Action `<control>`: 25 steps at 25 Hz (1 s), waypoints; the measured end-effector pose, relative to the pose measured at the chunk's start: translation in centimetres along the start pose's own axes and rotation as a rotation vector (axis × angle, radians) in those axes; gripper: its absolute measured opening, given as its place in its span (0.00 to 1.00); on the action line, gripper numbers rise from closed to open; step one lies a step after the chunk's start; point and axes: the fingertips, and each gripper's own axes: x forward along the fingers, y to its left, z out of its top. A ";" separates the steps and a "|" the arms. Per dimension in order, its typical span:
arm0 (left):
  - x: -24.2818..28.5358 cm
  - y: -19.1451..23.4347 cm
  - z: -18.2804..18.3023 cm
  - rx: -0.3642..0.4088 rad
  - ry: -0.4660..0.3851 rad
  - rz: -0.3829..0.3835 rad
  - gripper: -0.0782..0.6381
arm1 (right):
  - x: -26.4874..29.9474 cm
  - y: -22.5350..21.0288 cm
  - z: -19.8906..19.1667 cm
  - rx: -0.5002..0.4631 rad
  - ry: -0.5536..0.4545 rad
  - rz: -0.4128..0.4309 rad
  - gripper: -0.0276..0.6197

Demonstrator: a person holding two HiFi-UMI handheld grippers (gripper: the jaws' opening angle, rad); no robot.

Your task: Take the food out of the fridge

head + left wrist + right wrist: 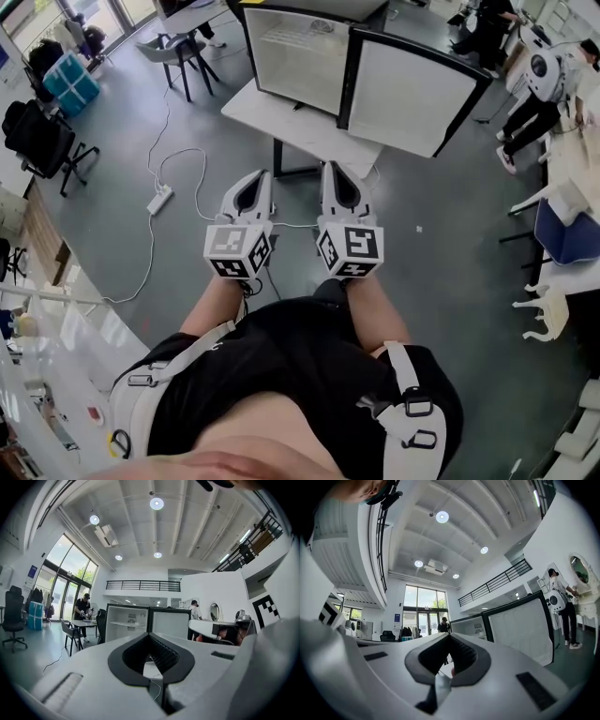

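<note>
Head view: the left gripper (265,176) and right gripper (329,171) are held side by side, apart, both aimed at the fridge (295,56) on a white table (272,122). The fridge door (412,94) stands open to the right. The food cannot be made out inside.

Left gripper view: fingertips (149,636) together, nothing between them; the open fridge lies straight ahead, well apart.

Right gripper view: fingertips (451,636) likewise meet with nothing held; the open door fills the right side
</note>
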 end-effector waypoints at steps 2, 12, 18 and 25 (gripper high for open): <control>0.2 0.4 -0.2 -0.002 0.004 -0.006 0.11 | 0.4 0.2 -0.3 -0.005 0.005 -0.003 0.06; 5.6 2.8 -0.7 0.009 0.015 -0.006 0.11 | 5.7 -2.1 -1.0 -0.010 -0.015 -0.019 0.05; 12.5 3.8 -0.4 0.032 0.004 0.001 0.11 | 11.6 -6.6 -1.5 0.005 -0.021 -0.024 0.06; 22.4 4.1 2.2 0.028 -0.019 0.000 0.11 | 19.4 -12.9 -0.5 -0.030 -0.016 -0.027 0.06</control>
